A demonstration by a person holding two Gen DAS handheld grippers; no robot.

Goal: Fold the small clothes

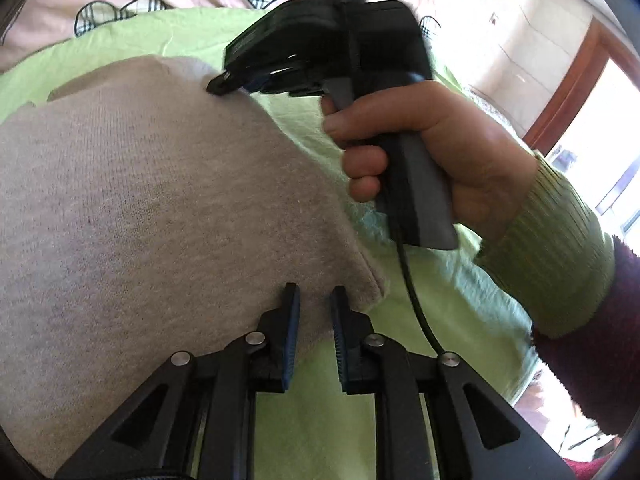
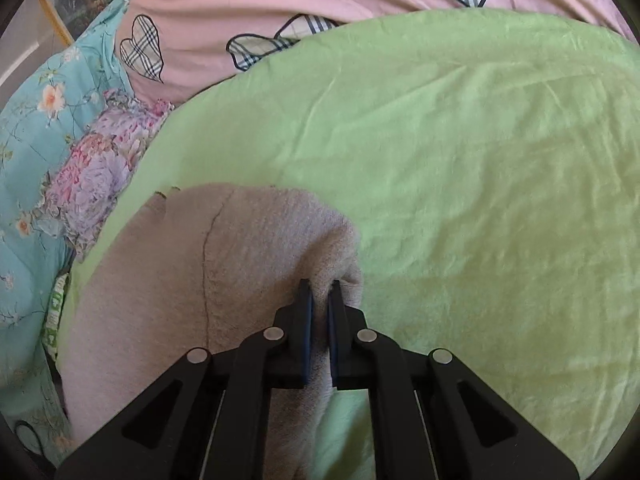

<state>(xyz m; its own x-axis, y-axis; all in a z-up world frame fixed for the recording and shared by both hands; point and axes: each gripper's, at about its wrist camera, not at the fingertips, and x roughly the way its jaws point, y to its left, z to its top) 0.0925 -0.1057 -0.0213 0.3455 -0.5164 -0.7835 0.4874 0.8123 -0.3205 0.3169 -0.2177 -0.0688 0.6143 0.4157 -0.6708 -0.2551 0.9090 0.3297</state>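
1. The right gripper was closed tight, its blue-lined jaws pinching a bunched fold at the far edge of the grey knitted garment.
2. The left gripper was nearly closed, its jaws set around the near corner of the same garment; cloth sat between the pads, though a narrow gap showed between them.
3. In the left wrist view, the right gripper touched down on the garment's far edge, held at its grey handle by a hand in a ribbed green cuff.
4. The garment lay spread flat on a green cloth, both grippers at its right-hand edge.
5. Beyond the green cloth lay a pink bedcover with plaid heart patches, and to its left a floral quilt.
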